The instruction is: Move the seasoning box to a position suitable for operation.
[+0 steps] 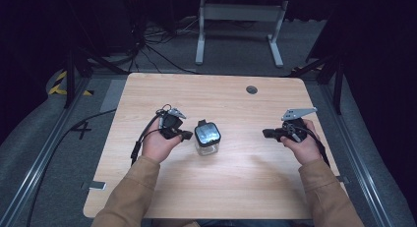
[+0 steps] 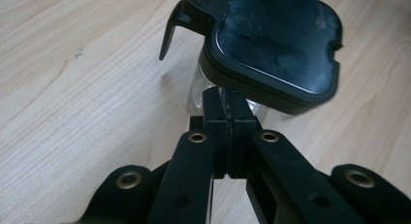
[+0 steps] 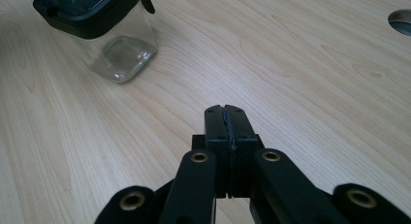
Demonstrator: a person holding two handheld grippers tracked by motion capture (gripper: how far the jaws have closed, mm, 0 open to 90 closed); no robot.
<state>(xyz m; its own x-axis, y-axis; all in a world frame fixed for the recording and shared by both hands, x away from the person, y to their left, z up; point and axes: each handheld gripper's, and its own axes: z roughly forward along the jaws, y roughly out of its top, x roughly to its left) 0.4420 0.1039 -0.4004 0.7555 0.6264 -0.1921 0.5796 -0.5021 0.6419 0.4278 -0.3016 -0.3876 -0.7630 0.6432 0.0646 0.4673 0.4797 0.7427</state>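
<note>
Jar [image 1: 207,137], black lid, no readable label, mid-surface [image 1: 236,187]. Left hand-held gripper [image 1: 187,135] closed, empty, just beside jar; right hand-held gripper [image 1: 266,133] closed, empty, well apart.

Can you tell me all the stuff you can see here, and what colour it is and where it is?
jar: 1, clear glass with a black lid, upright on the middle of the table, just right of the left gripper
table: 1, light wood, under everything
round hole cover: 1, grey, far side of the table top
white frame: 1, on the floor behind the table
cables: several, black, on the grey floor behind the table
left gripper: 1, black, jaws shut, tips close to the jar
right gripper: 1, black, jaws shut, over bare table on the right
sleeves: 2, tan, near edge of the table
</note>
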